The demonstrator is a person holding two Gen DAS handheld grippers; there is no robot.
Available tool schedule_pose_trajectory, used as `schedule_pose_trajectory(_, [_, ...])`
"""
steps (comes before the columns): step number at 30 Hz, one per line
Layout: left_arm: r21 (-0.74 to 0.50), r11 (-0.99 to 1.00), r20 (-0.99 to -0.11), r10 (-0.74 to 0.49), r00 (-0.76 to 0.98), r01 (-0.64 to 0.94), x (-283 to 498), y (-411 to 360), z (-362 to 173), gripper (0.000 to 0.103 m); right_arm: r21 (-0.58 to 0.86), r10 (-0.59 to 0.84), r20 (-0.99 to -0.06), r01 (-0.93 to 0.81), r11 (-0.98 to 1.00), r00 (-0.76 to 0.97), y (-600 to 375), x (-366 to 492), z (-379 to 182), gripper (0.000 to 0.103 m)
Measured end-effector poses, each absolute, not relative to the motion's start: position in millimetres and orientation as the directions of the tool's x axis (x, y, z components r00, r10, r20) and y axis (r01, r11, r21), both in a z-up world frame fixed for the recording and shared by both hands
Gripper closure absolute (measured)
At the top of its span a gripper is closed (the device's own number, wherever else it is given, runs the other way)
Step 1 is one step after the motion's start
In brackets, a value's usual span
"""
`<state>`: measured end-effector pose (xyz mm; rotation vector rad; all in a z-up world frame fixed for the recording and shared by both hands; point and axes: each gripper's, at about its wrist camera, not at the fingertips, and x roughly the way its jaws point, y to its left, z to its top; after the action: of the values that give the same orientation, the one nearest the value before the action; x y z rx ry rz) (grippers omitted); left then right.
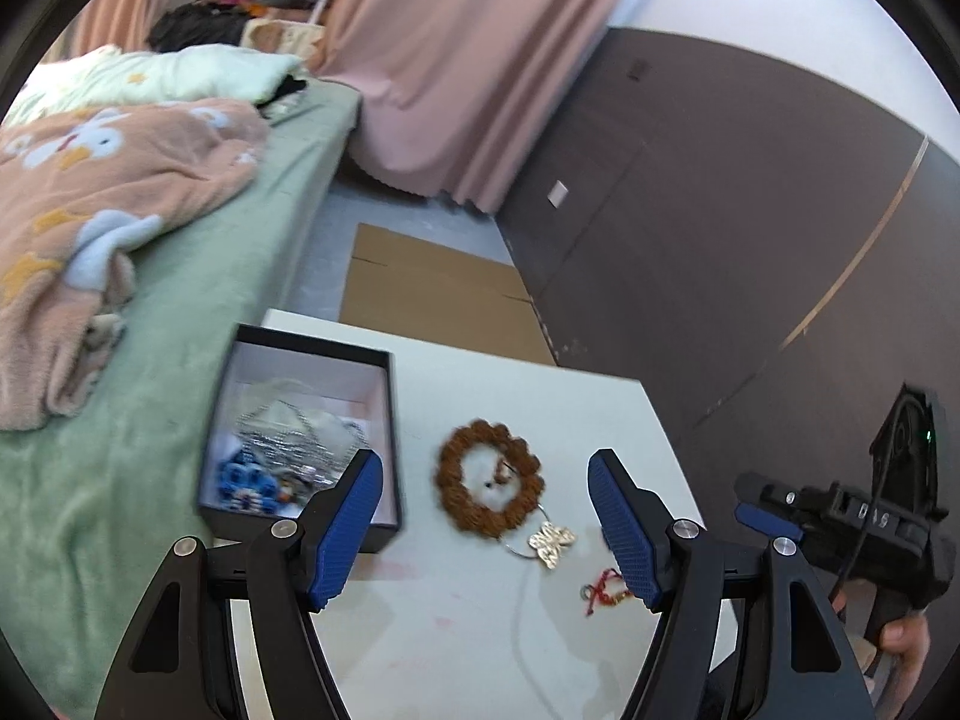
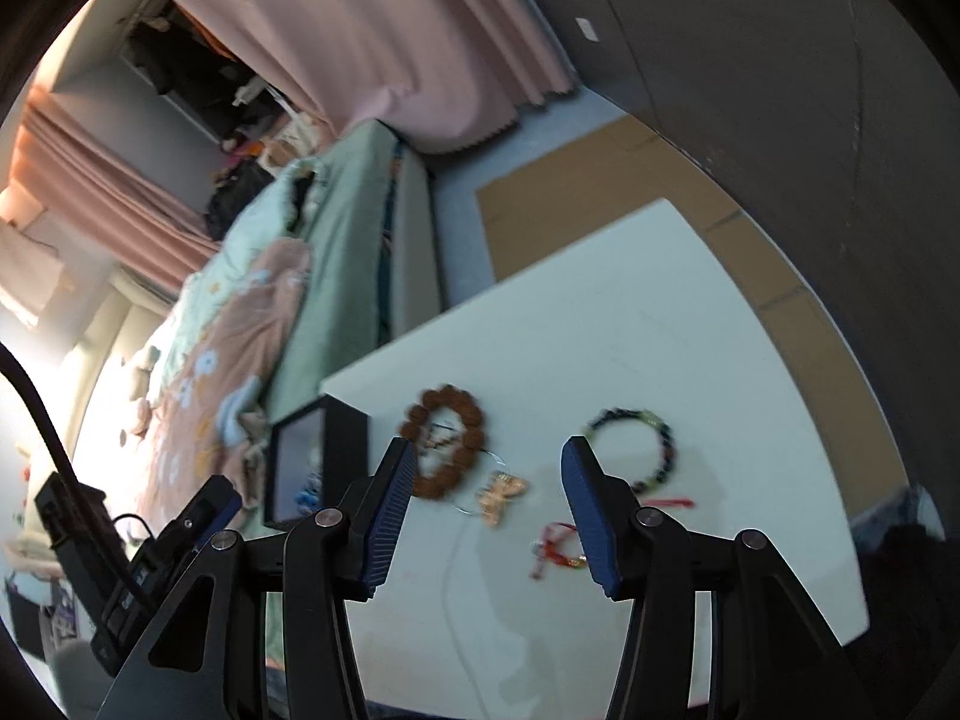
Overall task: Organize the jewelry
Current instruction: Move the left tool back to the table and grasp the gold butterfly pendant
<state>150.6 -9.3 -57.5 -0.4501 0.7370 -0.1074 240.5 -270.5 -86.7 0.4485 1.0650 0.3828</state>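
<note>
A black box with a white lining stands at the left of the white table and holds blue and silver jewelry. A brown bead bracelet, a gold butterfly on a thin ring and a red cord piece lie on the table. My left gripper is open and empty above them. In the right wrist view my right gripper is open and empty over the butterfly, with the brown bracelet, red cord, a dark bead bracelet and the box.
A bed with a green sheet and a pink blanket runs along the table's left side. Flat cardboard lies on the floor beyond the table. Pink curtains and a dark wall stand behind.
</note>
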Motion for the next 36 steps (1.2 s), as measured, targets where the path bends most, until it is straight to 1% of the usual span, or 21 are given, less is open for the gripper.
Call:
schedule_pose_trajectory(1, [-0.427, 0.903, -0.628, -0.254, 0.736, -0.053, 152.1, -14.4, -59.1, 0.033, 0.52, 0.495, -0.751, -0.07, 0.851, 0.437, -274.7, 239.7, -89.7, 0.038])
schedule_pose_trajectory(3, [-0.411, 0.911, -0.638, -0.266, 0.722, -0.028, 157.6, -28.8, -63.7, 0.033, 0.521, 0.485, -0.758, -0.042, 0.852, 0.436, -281.4, 238.5, -94.3, 0.035])
schedule_pose_trajectory(5, [-0.398, 0.917, -0.652, -0.278, 0.705, -0.007, 162.8, -41.8, -70.3, 0.036, 0.525, 0.484, -0.77, -0.018, 0.851, 0.415, -288.2, 239.4, -101.3, 0.035])
schedule_pose_trajectory(9, [-0.357, 0.934, -0.681, -0.279, 0.677, 0.026, 170.8, -63.6, -82.8, 0.041, 0.484, 0.441, -0.823, 0.033, 0.875, 0.359, -298.7, 244.9, -118.0, 0.035])
schedule_pose_trajectory(12, [-0.326, 0.944, -0.698, -0.279, 0.659, 0.053, 176.7, -80.7, -91.3, 0.044, 0.502, 0.456, -0.83, 0.074, 0.862, 0.321, -308.7, 248.6, -131.0, 0.035])
schedule_pose_trajectory(13, [-0.324, 0.944, -0.702, -0.283, 0.654, 0.06, 177.8, -84.1, -93.2, 0.047, 0.502, 0.455, -0.832, 0.079, 0.861, 0.318, -310.1, 249.2, -133.1, 0.035])
schedule_pose_trajectory(16, [-0.301, 0.95, -0.72, -0.283, 0.634, 0.083, 183.3, -98.3, -102.9, 0.049, 0.496, 0.444, -0.836, 0.096, 0.863, 0.324, -318.4, 252.0, -135.8, 0.035])
schedule_pose_trajectory(20, [-0.27, 0.958, -0.751, -0.275, 0.6, 0.1, 192.5, -112.9, -118.2, 0.057, 0.486, 0.435, -0.842, 0.097, 0.869, 0.32, -321.8, 256.6, -136.7, 0.035])
schedule_pose_trajectory(31, [-0.191, 0.976, -0.818, -0.219, 0.532, 0.108, 208.6, -130.5, -151.1, 0.058, 0.474, 0.427, -0.851, 0.096, 0.876, 0.307, -319.4, 266.0, -140.9, 0.035])
schedule_pose_trajectory(36, [-0.136, 0.982, -0.815, -0.187, 0.549, 0.133, 208.5, -136.8, -153.8, 0.059, 0.448, 0.406, -0.867, 0.095, 0.889, 0.288, -313.3, 271.0, -147.9, 0.035])
